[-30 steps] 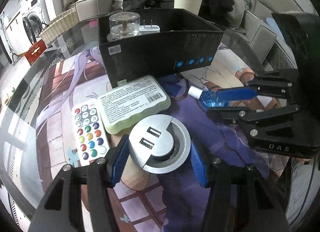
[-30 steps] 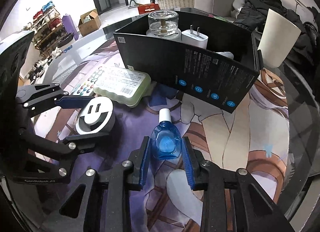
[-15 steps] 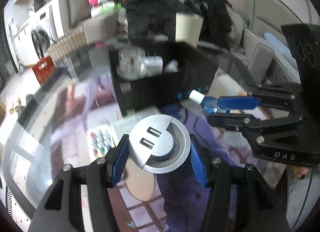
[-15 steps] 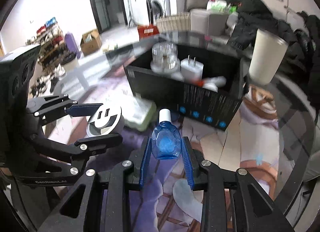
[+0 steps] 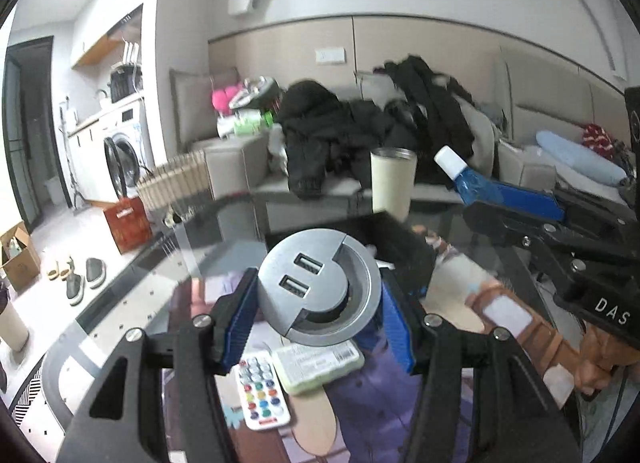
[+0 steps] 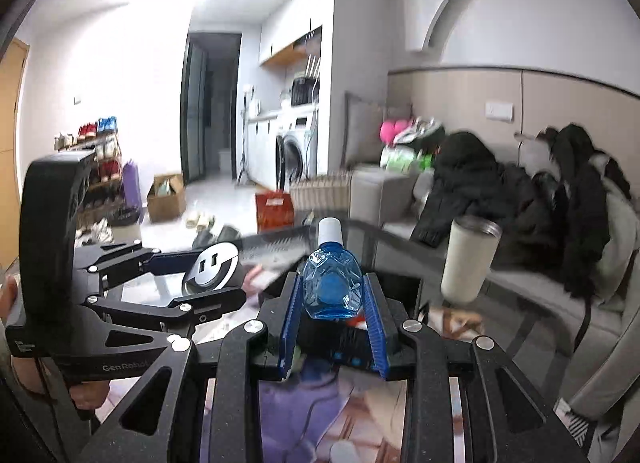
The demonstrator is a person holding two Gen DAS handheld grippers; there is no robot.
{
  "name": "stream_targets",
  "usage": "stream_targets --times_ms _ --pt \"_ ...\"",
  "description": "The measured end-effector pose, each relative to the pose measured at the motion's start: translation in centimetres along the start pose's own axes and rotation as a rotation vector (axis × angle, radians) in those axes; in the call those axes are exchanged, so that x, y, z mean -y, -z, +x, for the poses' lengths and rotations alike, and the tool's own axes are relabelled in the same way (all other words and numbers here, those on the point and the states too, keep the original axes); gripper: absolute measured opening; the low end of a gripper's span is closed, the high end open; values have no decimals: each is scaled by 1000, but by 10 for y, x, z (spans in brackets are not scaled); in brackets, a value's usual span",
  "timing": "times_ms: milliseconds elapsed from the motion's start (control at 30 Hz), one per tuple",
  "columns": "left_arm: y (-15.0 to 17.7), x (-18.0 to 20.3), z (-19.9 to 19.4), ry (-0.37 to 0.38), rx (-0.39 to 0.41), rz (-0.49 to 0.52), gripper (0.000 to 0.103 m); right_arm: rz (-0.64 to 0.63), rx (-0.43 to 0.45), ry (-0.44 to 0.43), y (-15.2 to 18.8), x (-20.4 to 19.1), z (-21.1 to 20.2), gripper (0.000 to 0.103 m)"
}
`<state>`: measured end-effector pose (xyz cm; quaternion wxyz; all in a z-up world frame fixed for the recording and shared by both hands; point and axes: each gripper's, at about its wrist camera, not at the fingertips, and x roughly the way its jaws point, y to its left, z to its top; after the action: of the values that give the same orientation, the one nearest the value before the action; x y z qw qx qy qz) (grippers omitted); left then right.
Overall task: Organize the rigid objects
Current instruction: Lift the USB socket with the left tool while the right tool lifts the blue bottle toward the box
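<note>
We hold two grippers, both loaded. Our left gripper (image 5: 316, 327) is clamped on a round silver USB hub (image 5: 318, 291), its two ports facing up, pinched between the blue pads. Our right gripper (image 6: 331, 315) is closed narrowly on a small blue bottle (image 6: 331, 283) with a white cap, standing upright between its pads.

Both have just been lifted off the table. A second ago the hub and bottle sat low over the printed mat, with the black box filling the far view. Now each camera looks out across the room, toward a sofa heaped with dark clothing (image 5: 344, 131) and a washing machine (image 6: 294, 155) at the far left. The grips themselves have not changed.

Outward from the tools, the black box (image 5: 404, 247) sits just beyond the hub, blurred. Beneath our left gripper, on the near table, lie a white remote (image 5: 262, 391) with coloured buttons and a pale green case (image 5: 320, 363), touching side by side. A cream tumbler (image 6: 470, 259) stands at the far right of the table.

We judge both pieces are in transit toward the box, with the remote and case still to sort.
</note>
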<state>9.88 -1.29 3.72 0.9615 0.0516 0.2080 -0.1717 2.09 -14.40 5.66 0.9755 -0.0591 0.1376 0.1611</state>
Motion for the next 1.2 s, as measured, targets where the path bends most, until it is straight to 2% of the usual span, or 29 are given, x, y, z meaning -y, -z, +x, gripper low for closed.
stream_targets --times_ms 200,433,567,733,867,1000,1200 --pt "-20 -7 -6 -24 91 -4 57 24 2 1 -7 2 -2 30" --pt "-41 -18 10 -30 102 -37 57 45 24 9 -19 7 5 30" --pt "-52 -20 23 -47 129 -21 57 54 42 19 -29 14 13 30" --pt "-64 -28 54 -37 101 -52 57 51 37 45 -38 24 35 30" --pt "-71 -36 73 -55 115 -59 57 48 34 57 -44 30 53 30" --pt "-72 -41 94 -61 80 -78 57 46 28 75 -45 36 71 30" --pt "-63 -36 116 -32 -18 -87 57 62 -85 64 -35 42 103 30"
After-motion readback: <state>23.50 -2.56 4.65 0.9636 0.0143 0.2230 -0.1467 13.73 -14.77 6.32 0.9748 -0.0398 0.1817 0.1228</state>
